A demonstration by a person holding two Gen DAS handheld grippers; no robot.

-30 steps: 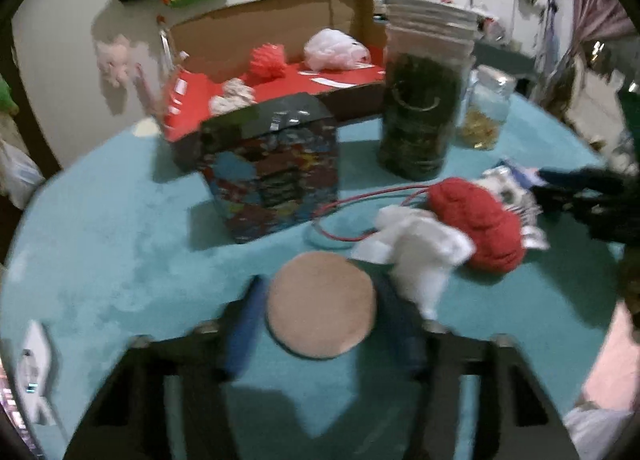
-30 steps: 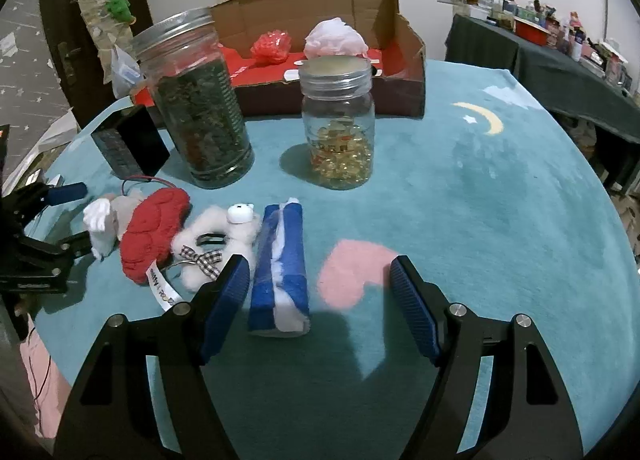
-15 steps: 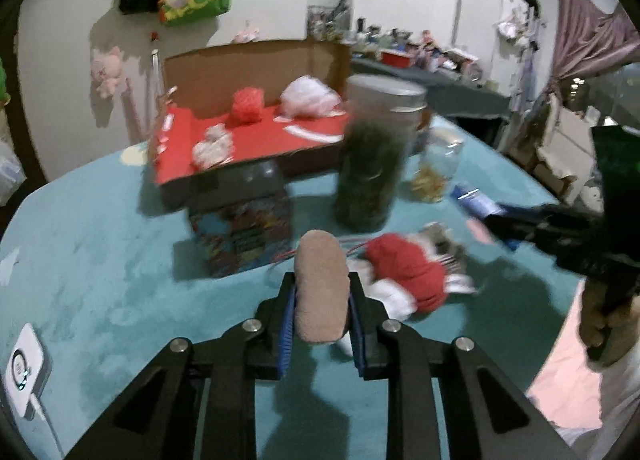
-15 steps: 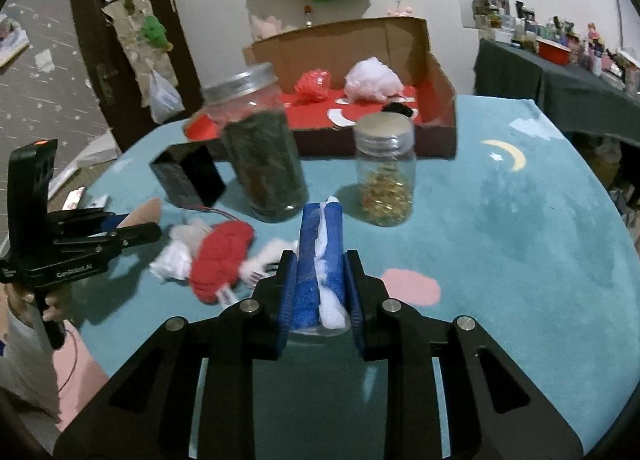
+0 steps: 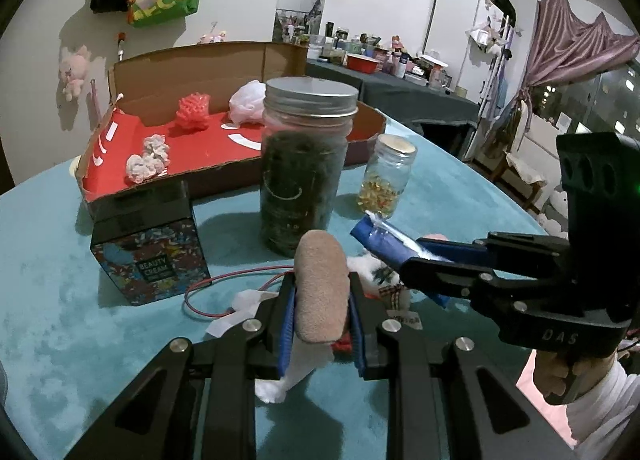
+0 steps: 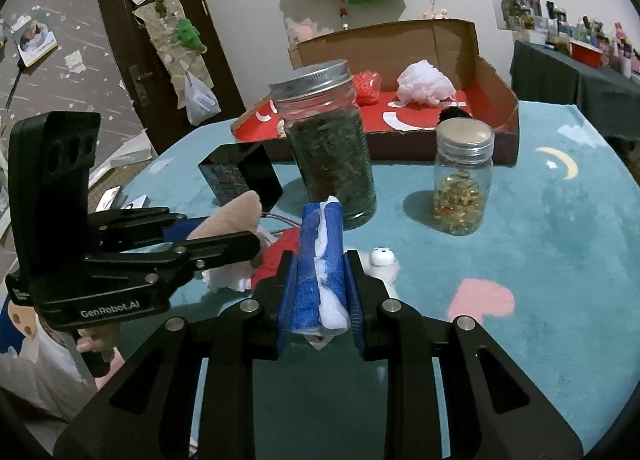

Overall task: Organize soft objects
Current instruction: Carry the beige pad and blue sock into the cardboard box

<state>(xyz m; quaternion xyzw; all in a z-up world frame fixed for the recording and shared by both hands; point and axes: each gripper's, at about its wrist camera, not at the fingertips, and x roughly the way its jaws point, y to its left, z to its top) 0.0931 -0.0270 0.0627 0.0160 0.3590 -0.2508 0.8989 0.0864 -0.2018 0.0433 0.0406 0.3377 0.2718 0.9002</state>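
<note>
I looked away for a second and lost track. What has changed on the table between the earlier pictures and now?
Both grippers closed and lifted their pieces off the teal cloth: the left gripper now clamps the tan pad, the right gripper the blue and white roll. The jars, the patterned box, the red toy left on the cloth and the cardboard tray stayed put.

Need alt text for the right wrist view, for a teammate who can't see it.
The right gripper is shut on a blue-and-white soft roll above the teal table. Beside it, the left gripper clamps a tan pad; two lidded jars and an open cardboard box stand behind.
</note>
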